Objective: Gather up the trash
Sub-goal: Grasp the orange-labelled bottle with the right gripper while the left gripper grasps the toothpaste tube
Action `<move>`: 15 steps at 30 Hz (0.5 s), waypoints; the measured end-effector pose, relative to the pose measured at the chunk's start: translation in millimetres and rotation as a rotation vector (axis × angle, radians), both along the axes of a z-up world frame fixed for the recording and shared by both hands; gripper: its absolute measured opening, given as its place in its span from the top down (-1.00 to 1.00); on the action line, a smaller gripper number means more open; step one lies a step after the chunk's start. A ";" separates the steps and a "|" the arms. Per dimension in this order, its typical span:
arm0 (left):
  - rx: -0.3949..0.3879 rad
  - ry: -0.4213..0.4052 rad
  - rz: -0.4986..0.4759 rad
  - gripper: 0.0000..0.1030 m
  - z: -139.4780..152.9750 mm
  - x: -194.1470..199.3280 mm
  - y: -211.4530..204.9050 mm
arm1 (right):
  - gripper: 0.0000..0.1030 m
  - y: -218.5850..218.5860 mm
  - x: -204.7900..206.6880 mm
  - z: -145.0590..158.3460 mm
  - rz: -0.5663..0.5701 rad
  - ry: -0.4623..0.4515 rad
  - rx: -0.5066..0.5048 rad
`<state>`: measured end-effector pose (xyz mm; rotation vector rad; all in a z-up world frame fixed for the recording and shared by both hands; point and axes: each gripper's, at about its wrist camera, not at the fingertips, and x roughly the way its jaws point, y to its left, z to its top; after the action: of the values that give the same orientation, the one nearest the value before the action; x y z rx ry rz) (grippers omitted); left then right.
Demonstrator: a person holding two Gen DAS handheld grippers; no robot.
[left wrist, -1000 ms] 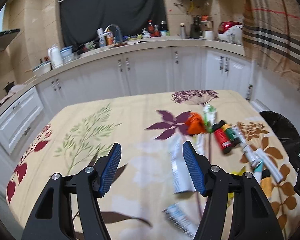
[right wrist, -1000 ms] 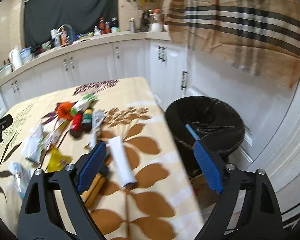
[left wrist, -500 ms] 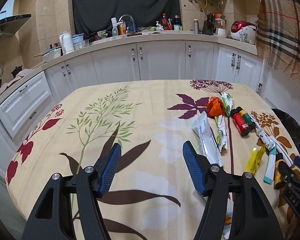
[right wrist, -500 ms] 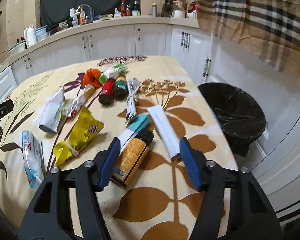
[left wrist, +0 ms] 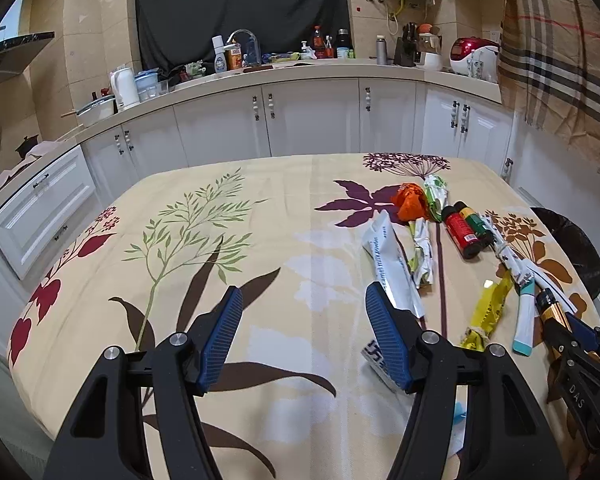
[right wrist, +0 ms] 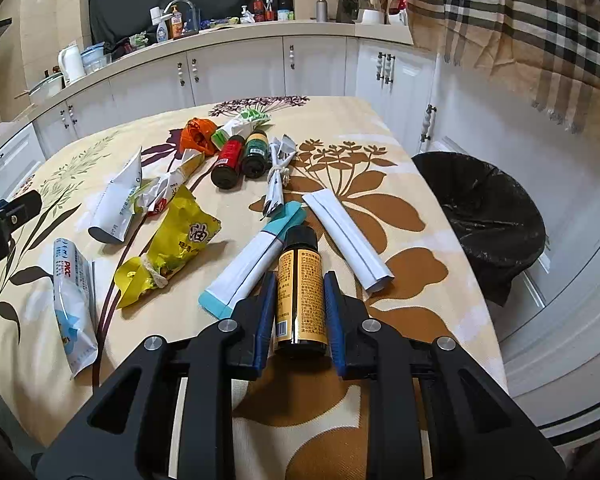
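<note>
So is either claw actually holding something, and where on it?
The right gripper clamps the dark gold-labelled bottle across its lower body. The left gripper is open, holding nothing.

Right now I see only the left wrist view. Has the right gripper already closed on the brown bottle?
Observer: Yes. The right gripper has its pads against both sides of the brown bottle, which lies flat on the table.
Operator: And the bin, where is it, and is it open?
Observer: The bin stands on the floor just past the table's right edge. Its mouth is open and it is lined with a black bag.
</note>
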<state>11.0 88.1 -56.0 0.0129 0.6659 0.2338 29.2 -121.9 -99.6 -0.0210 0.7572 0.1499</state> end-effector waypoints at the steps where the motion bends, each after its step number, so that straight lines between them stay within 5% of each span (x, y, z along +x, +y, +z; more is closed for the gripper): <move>1: -0.001 0.001 -0.003 -0.22 0.0 -0.5 -1.8 | 0.55 -1.1 -1.5 1.5 0.000 -0.008 -0.002; 15: -0.026 0.024 -0.020 -0.42 -8.8 -11.6 -42.2 | 0.55 -30.7 -18.0 12.1 -0.027 -0.069 0.036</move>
<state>-0.6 45.9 -64.8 -0.0025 0.6926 0.2055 11.2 -152.6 -87.5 0.0182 0.6857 0.1360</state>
